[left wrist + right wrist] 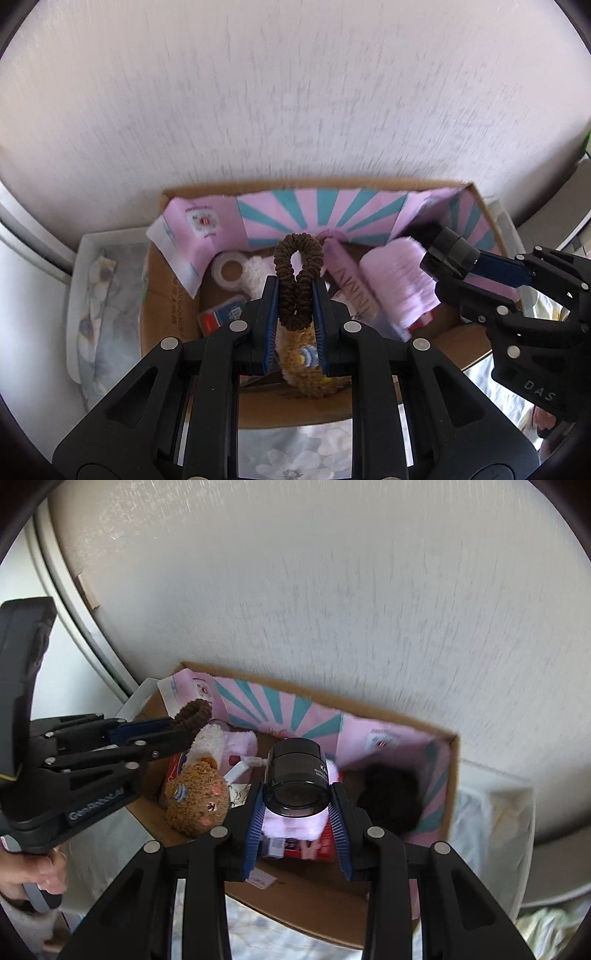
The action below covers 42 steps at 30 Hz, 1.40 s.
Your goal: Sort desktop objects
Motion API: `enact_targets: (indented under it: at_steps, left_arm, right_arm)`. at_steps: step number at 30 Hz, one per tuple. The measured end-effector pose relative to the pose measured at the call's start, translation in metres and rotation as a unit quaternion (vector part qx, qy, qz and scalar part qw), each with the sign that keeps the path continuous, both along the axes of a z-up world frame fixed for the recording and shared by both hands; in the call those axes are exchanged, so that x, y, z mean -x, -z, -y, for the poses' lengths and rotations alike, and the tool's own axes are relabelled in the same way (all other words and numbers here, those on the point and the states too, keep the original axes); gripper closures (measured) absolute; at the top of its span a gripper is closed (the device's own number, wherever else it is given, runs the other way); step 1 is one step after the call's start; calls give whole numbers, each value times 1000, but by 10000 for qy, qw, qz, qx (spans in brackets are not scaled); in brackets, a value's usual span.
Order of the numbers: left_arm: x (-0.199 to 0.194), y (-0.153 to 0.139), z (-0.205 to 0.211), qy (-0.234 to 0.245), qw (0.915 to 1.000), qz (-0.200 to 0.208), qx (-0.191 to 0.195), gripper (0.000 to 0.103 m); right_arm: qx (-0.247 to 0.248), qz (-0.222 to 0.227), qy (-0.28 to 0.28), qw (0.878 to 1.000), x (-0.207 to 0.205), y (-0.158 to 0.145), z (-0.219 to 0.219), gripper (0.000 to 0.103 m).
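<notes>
Hovering over the cardboard box (159, 295), left tool (295, 291) pinched a brown scrunchie (297, 273) while right tool (297, 805) clamped a black jar (297, 786), both probably positioned for dropping in.

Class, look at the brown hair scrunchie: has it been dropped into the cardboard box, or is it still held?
Held. The brown scrunchie is pinched between the left tool's fingers, above the cardboard box, not lying among its contents.

Probably a home. A cardboard box (177, 295) of soft toys and toiletries sits on a floral cloth (288, 450). Behind it is a textured white wall (295, 110).
</notes>
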<state>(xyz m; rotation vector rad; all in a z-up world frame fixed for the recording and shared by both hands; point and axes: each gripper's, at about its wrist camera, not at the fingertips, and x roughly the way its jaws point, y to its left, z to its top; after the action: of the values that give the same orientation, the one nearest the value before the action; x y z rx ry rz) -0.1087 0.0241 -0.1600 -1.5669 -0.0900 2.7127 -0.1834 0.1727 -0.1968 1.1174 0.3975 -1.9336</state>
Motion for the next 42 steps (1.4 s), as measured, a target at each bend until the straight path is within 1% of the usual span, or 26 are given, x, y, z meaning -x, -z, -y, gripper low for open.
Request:
enact_targets:
  at_steps: [4, 5, 7, 8, 9, 10, 11, 13, 14, 15, 18, 21, 23, 26, 32, 37, 42]
  left_arm:
    - [2, 11, 6, 86, 9999, 70, 7, 87]
    - [2, 11, 6, 115, 9999, 92, 0, 85]
    - [5, 11, 3, 254, 9995, 188, -20, 61]
    - [6, 10, 1, 269, 9994, 218, 61, 26]
    - [5, 6, -1, 231, 9992, 196, 259, 10]
    - [3, 0, -3, 181, 9989, 85, 432, 5]
    - [0, -5, -2, 143, 9987, -33, 481, 0]
    - [-2, -9, 1, 64, 9992, -36, 384, 0]
    - [-1, -9, 3, 6, 9995, 38, 318, 0]
    - [0, -8, 5, -64, 9996, 124, 251, 0]
    - [2, -4, 11, -268, 9992, 289, 76, 0]
    - [5, -1, 14, -331, 9986, 402, -33, 0]
    - [4, -2, 15, -365, 9986, 388, 24, 0]
    - [2, -4, 13, -351, 9986, 309, 257, 0]
    - [2, -12, 11, -408, 9982, 241, 380, 0]
    - [0, -18, 12, -478, 9980, 226, 351, 0]
    - [-6, -29, 14, -503, 9981, 125, 323, 0]
  right_arm:
    - [-85, 29, 202, 9998, -1, 8, 5, 71]
    - [-155, 18, 274, 9995, -1, 10, 6, 71]
    - [-488, -153, 585, 9970, -1, 15, 9, 69]
    - [-652, -251, 775, 9945, 0, 17, 10, 57]
    - [-743, -292, 901, 9927, 0, 17, 10, 45]
    - [-808, -334, 1025, 9909, 0, 14, 6, 43]
    - [-810, -341, 1105, 9900, 1, 12, 3, 41]
    - [-738, -230, 1200, 9898, 2, 9, -5, 33]
    - [-766, -186, 1254, 9890, 2, 9, -7, 26]
    - [-808, -130, 1306, 9880, 3, 10, -9, 22]
    - [-883, -85, 1429, 9858, 2, 11, -15, 20]
    - [-980, -131, 1442, 9846, 0, 13, -18, 19]
    - [-1002, -118, 1418, 9847, -3, 21, -6, 19]
    - [-1013, -92, 1435, 9844, -2, 21, -5, 19]
    - [-999, -141, 1466, 9840, -3, 20, -4, 19]
    - [-972, -174, 1477, 9841, -5, 15, -3, 19]
    - [-956, -264, 1489, 9839, -9, 4, -2, 19]
